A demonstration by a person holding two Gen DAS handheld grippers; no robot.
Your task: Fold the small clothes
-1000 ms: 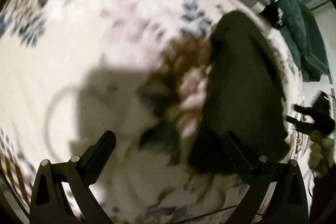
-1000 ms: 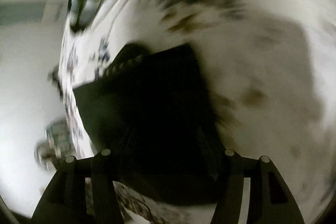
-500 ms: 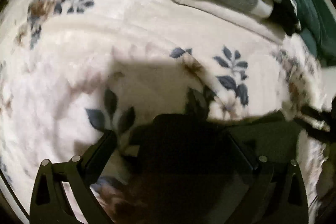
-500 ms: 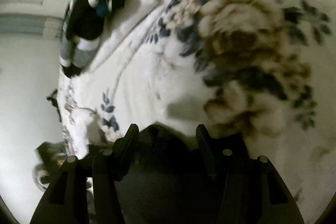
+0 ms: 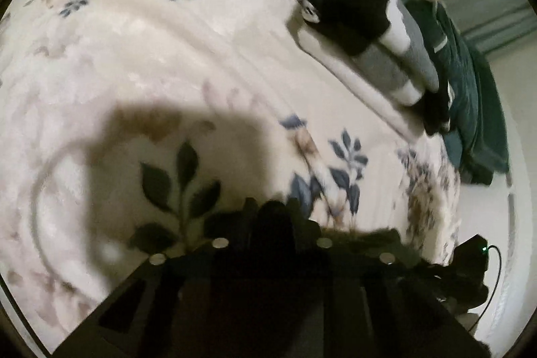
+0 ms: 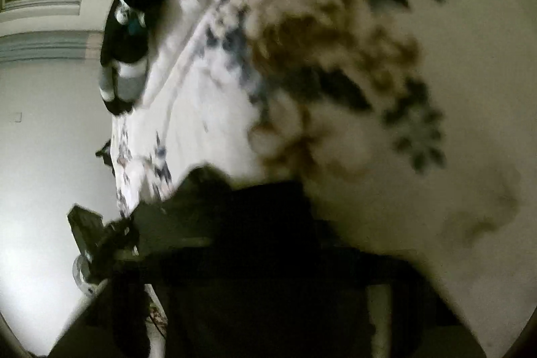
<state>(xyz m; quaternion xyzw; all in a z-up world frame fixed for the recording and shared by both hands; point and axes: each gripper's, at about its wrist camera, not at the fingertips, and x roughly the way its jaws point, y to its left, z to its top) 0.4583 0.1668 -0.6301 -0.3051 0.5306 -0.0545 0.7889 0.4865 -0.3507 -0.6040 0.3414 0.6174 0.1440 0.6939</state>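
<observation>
A small dark garment (image 5: 369, 239) lies low in both views on a cream floral blanket (image 5: 167, 56). In the left wrist view my left gripper (image 5: 272, 217) is shut on a bunched edge of the dark garment, the fabric pinched between the fingers. In the right wrist view my right gripper (image 6: 265, 200) is buried in the same dark garment (image 6: 208, 190) and appears shut on it; the fingers are mostly hidden by cloth. The other gripper (image 6: 97, 237) shows at the left, holding the far edge.
A stack of folded clothes (image 5: 379, 32), black, grey and white striped, lies at the far right of the blanket, with a dark teal garment (image 5: 470, 89) beyond it. The same stack (image 6: 131, 32) shows upper left in the right wrist view. The bed edge runs along the right.
Both grippers dropped onto the dark garment and closed: a second ago both were open above it; now each pinches its edge and the garment sits bunched at the fingers.
</observation>
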